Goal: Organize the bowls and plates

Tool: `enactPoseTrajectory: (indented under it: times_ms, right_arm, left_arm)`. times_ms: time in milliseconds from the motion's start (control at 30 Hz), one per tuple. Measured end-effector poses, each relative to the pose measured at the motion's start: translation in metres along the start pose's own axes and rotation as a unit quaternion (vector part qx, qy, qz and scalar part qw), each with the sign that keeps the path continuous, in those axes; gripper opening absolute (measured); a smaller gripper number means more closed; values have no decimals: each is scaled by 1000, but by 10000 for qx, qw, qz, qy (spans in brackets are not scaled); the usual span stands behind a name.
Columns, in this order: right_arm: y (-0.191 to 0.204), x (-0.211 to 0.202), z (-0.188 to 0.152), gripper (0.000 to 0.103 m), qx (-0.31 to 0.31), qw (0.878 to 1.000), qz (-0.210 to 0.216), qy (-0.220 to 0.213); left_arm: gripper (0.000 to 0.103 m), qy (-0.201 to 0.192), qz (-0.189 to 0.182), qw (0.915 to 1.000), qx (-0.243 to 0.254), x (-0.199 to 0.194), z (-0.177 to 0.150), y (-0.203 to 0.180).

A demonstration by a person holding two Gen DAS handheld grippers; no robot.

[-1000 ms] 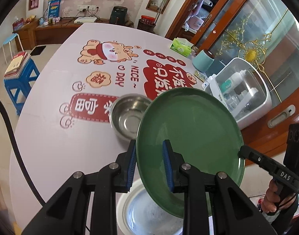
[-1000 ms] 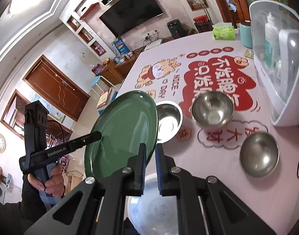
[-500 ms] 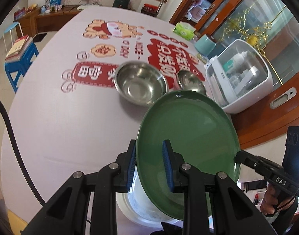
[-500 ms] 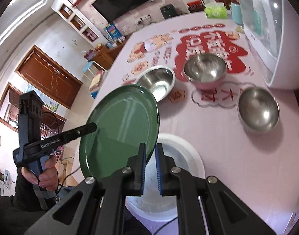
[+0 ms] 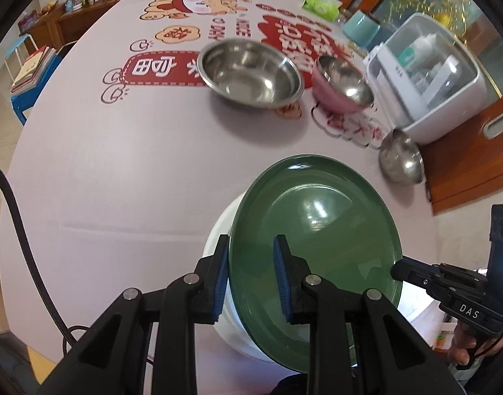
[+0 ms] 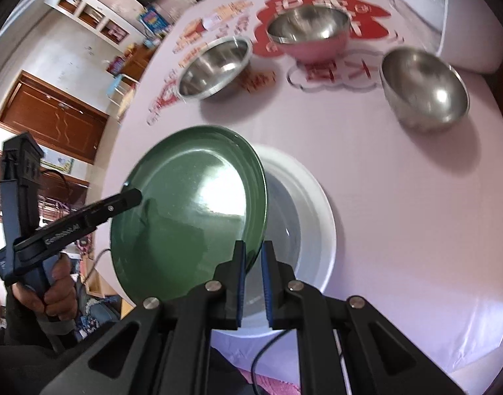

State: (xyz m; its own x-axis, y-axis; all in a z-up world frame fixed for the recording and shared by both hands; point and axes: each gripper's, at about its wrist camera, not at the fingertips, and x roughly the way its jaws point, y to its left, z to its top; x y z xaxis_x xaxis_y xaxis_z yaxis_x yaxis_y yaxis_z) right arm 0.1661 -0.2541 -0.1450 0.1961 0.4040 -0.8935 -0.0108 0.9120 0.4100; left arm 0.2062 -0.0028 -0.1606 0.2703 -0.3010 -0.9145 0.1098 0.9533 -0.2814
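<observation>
Both grippers are clamping one green plate (image 5: 317, 240): the left gripper (image 5: 251, 279) on its left rim, the right gripper (image 6: 253, 275) on the opposite rim. They are holding it tilted just above one white plate (image 6: 317, 217) on the desk (image 5: 119, 171). Next, probably levelling, seating, releasing. Beyond, three steel bowls are waiting: wide (image 5: 250, 72), pink-sided (image 5: 342, 84), small (image 5: 401, 161).

three steel bowls (image 5: 250, 72); one green plate (image 5: 317, 227); one white plate (image 6: 304, 204); two tongs (image 5: 251, 276).
</observation>
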Motion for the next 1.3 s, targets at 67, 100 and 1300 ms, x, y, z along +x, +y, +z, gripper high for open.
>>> enactPoseTrajectory:
  times_ms: [67, 100, 1300]
  right_arm:
    - [-2, 8, -4, 9, 10, 9999, -121, 118]
    - [-3, 12, -6, 9, 21, 9997, -164, 180]
    - [12, 28, -7, 35, -458, 9975, -512, 171]
  left_arm:
    - [23, 97, 24, 9999, 7, 8, -5, 0]
    - [23, 141, 44, 9999, 3, 11, -7, 0]
    - [31, 635, 539, 9965, 69, 48, -22, -6]
